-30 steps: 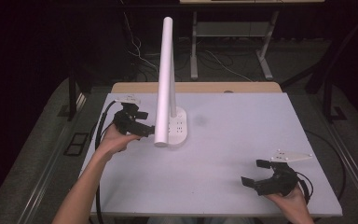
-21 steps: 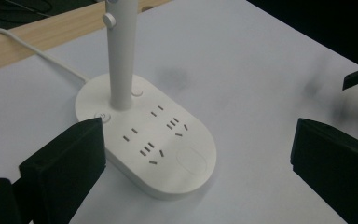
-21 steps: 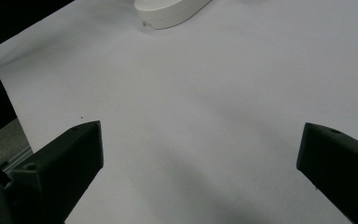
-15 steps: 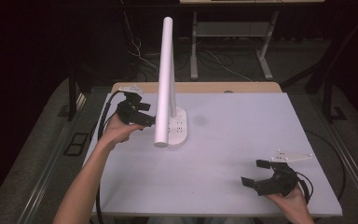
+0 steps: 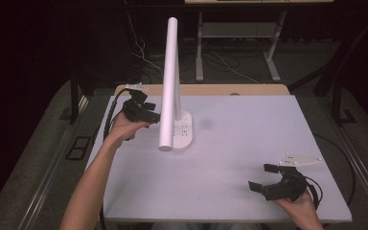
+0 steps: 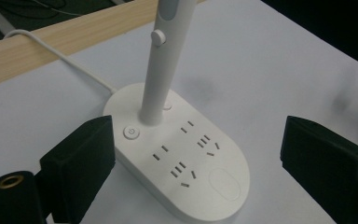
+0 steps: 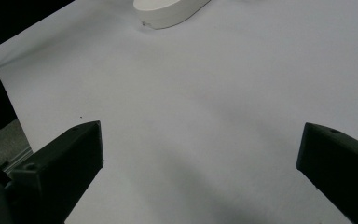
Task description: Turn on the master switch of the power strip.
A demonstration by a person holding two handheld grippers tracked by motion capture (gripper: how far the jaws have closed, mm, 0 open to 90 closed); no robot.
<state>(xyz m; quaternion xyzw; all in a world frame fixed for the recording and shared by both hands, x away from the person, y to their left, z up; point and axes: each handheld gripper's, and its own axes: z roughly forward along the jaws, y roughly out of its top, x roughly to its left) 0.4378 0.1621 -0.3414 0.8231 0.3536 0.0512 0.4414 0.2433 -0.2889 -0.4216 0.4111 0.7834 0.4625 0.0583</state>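
On the far left part of the pale lilac-grey counter [image 5: 249, 143] stands a white plastic desk lamp [image 5: 171, 81], its oval base [image 6: 186, 163] flat on the surface and its long tubular head rising tilted toward the near side in the high view. The base carries several sets of socket slots, a round power button [image 6: 131, 132] beside the foot of the stem, and a shallow oval recess at its near end. A small round knob [image 6: 157, 37] sits on the stem, and a white cable [image 6: 56, 53] runs from the back of the base toward the light wooden strip [image 6: 65, 39] along the far edge of the counter. The left tool [image 5: 146, 114] is held just left of the lamp, level with the stem; in the left gripper view its black jaws stand wide apart, one beside the button end of the base, the other well off to the opposite side, gripping nothing. Whether the near jaw touches the base cannot be told. The right tool [image 5: 267, 178] rests low at the near right corner of the counter, well apart from the lamp; its jaws are likewise spread wide over bare counter and hold nothing.
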